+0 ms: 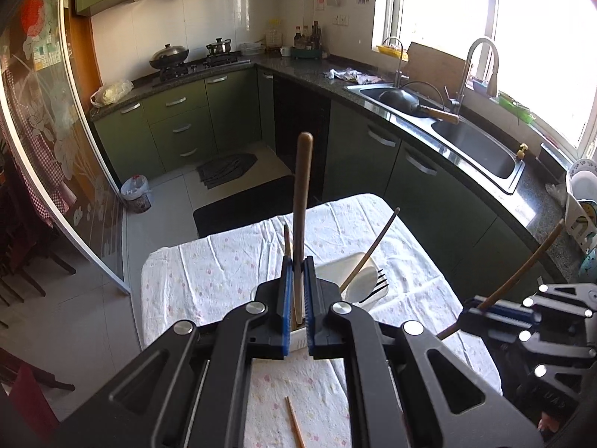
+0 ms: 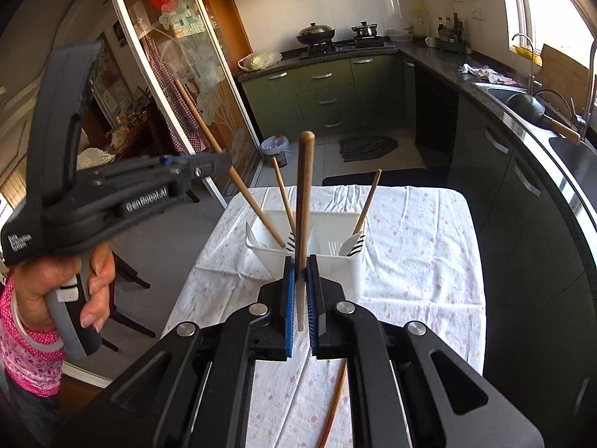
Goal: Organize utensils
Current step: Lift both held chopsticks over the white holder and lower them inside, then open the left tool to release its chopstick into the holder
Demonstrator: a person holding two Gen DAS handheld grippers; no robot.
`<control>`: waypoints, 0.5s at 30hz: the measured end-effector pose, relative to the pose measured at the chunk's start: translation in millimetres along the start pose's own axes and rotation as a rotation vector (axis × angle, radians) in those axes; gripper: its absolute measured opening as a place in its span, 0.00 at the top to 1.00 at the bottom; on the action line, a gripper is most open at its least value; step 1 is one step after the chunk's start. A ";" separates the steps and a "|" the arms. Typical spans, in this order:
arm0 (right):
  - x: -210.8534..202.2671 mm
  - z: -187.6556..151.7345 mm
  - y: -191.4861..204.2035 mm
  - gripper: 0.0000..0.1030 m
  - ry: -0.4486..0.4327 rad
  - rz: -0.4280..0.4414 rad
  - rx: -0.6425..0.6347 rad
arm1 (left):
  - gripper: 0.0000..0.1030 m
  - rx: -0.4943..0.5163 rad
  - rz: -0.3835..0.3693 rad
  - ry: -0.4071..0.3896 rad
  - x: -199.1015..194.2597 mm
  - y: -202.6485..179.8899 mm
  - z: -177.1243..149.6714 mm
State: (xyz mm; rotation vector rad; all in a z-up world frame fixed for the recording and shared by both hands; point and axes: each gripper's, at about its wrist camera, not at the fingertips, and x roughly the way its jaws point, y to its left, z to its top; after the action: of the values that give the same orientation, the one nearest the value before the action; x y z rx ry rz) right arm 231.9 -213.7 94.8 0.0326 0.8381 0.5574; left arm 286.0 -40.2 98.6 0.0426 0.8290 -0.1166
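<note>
Utensils stand in the white caddy [image 2: 337, 268] on the table [image 2: 421, 246]: two wooden sticks, a white spoon [image 2: 349, 243] and black forks [image 2: 357, 246]. Your left gripper [image 1: 297, 291] is closed on a wooden handle [image 1: 301, 201], and your right gripper [image 2: 301, 291] is closed on another wooden handle [image 2: 304, 194], both above the cloth. One chopstick [image 2: 332, 407] lies on the table near you.

We see a kitchen with green cabinets [image 1: 175, 127], a gas stove [image 1: 201, 65] bearing a lidded wok [image 1: 168, 55] and a pot [image 1: 219, 46], a steel sink [image 1: 474, 145] holding a dark pan [image 1: 401, 99], a curved faucet [image 1: 481, 63], a bright window [image 1: 447, 0], a waste bin [image 1: 136, 194], and dark floor mats [image 1: 227, 170].
</note>
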 end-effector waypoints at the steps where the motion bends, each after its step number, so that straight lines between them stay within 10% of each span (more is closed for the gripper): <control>1: -2.5 4.3 -1.3 0.93 -0.014 -0.001 0.008 | 0.94 0.002 0.002 0.015 7.8 1.2 -5.9; 4: -10.9 18.7 -4.0 0.93 -0.073 -0.013 0.023 | 0.92 0.001 0.005 0.050 25.1 3.1 -14.3; 8: -16.8 39.9 -7.3 0.93 -0.157 -0.025 0.043 | 0.65 -0.010 -0.006 0.055 30.1 7.5 -22.4; 15: 21.1 49.5 -13.4 0.93 -0.146 -0.088 0.044 | 0.58 -0.002 -0.039 0.041 16.2 9.0 -33.6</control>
State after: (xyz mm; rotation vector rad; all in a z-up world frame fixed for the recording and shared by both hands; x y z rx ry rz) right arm 284.5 -205.8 110.4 0.0751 0.7054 0.4479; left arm 273.3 -29.8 63.9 0.0268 0.8711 -0.1523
